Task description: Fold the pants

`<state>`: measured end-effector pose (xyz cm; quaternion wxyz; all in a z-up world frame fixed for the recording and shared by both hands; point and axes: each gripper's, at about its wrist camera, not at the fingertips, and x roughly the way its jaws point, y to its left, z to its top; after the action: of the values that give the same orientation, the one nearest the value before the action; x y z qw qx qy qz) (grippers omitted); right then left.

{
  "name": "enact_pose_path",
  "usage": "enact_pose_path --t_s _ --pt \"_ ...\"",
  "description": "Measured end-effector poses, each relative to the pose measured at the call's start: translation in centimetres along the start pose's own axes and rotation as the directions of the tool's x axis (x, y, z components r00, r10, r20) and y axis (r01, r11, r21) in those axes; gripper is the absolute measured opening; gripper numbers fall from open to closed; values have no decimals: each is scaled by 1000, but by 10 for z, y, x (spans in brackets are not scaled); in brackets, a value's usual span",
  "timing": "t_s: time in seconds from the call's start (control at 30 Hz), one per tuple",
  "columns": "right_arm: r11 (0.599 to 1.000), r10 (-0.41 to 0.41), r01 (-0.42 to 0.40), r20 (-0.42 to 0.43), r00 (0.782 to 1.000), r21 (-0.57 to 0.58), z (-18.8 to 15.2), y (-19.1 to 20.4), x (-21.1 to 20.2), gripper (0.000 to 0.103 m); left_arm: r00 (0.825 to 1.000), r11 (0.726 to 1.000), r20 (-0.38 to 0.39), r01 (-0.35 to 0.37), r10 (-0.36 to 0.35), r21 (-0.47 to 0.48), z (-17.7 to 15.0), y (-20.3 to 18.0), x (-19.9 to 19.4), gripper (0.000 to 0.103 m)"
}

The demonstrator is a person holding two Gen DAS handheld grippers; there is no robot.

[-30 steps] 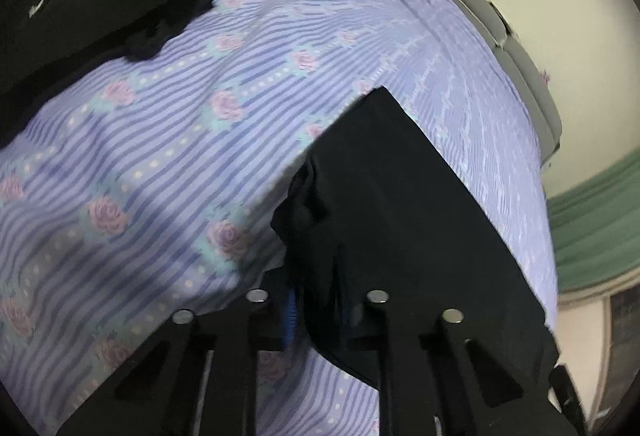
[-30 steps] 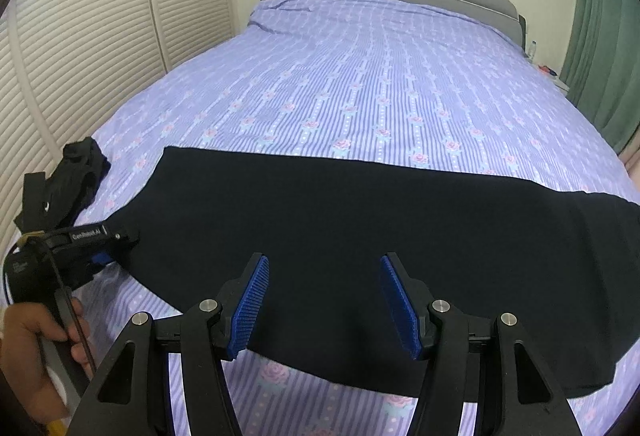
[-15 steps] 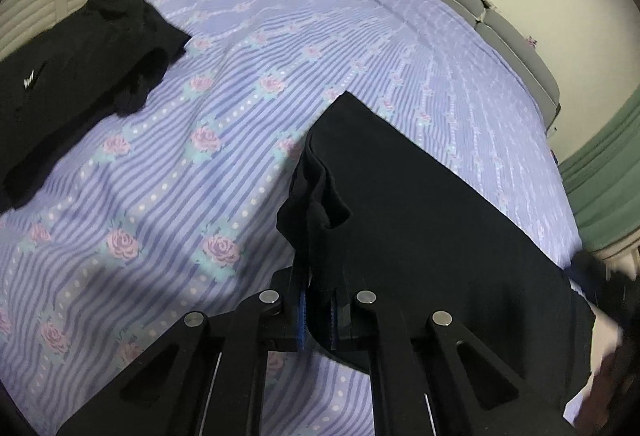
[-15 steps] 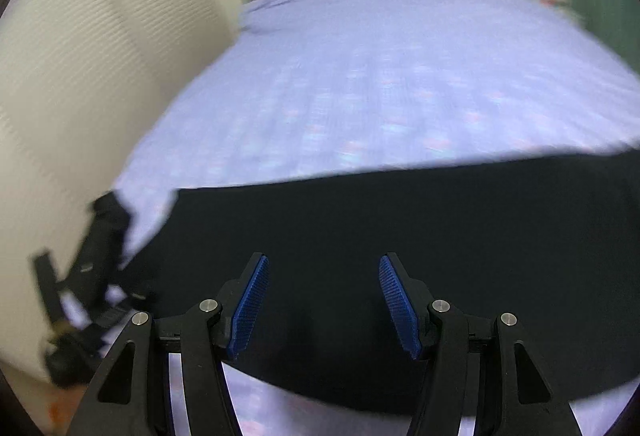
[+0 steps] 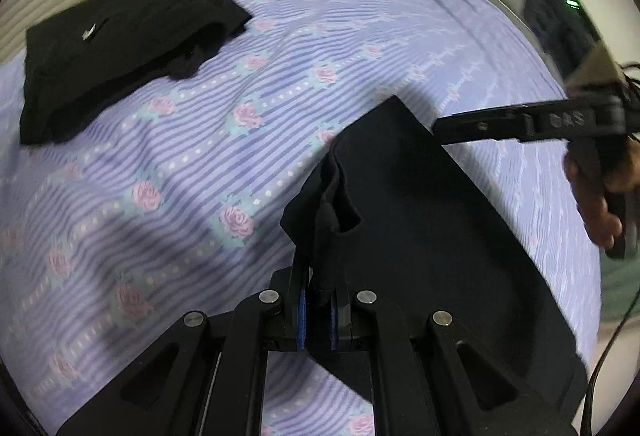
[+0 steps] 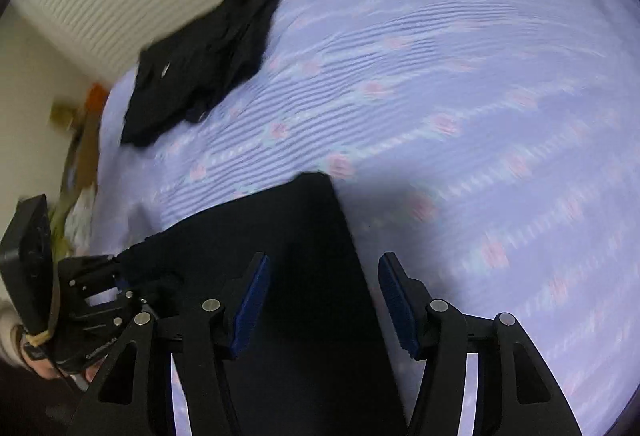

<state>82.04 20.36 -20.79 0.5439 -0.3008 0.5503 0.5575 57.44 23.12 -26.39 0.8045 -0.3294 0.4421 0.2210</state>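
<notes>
the left gripper (image 5: 319, 310) is pinching a bunched edge of the black pants (image 5: 420, 236), which lie flat on the near part of the striped, rose-print bedsheet (image 5: 180, 172). the right gripper (image 6: 324, 300) hangs above the pants with its blue pads (image 6: 252, 296) spread wide, holding nothing. a second dark garment (image 5: 120, 48) lies well apart at the far left.

The left gripper (image 5: 318, 310) was clamped nearly closed on a bunched edge of the black pants (image 5: 420, 236). The right gripper (image 6: 324, 300) hovered above the pants with its jaws spread wide, the right hand (image 5: 600, 196) wrapped around its handle.
</notes>
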Motion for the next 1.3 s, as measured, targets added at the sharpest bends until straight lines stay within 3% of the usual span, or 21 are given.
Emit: enact_pose_path --t_s 0.13,0.23,0.33,0.4,0.47,0.5,0.7,0.93,1.07,1.3 --pt "998 61 -63 -122 991 -14 33 -14 27 56 1000 998 -11 13 -13 -60 -2 7 3 10" --pt "990 141 -144 -211 967 3 40 -17 47 51 999 997 -14 30 -31 -75 -2 10 4 10" --pt "986 153 -164 -293 944 -16 42 -13 69 52 999 998 -5 34 -34 -62 -4 9 5 10" --pt "976 209 -219 -308 928 1 42 -12 71 42 999 997 -4 38 -39 -64 -5 11 6 10" --pt "971 220 -238 -331 917 -14 38 -7 71 20 999 997 -1 47 -47 -67 -5 13 5 10" --pt "968 229 -249 -333 915 -17 37 -6 70 17 999 997 1 48 -48 -65 -6 14 4 10" --pt "968 222 -245 -278 935 -52 28 4 41 12 998 999 58 35 -34 -23 -8 0 -18 10" --pt "970 198 -222 -199 960 -103 8 10 -23 10 983 996 177 27 -40 80 -22 -50 -73 10" --pt "972 189 -208 -153 970 -114 -29 8 -75 10 971 987 229 35 -71 156 -43 -94 -106 10" --pt "981 151 -162 -103 983 -108 -134 -4 -152 10 956 960 238 106 -170 258 -106 -186 -145 10"
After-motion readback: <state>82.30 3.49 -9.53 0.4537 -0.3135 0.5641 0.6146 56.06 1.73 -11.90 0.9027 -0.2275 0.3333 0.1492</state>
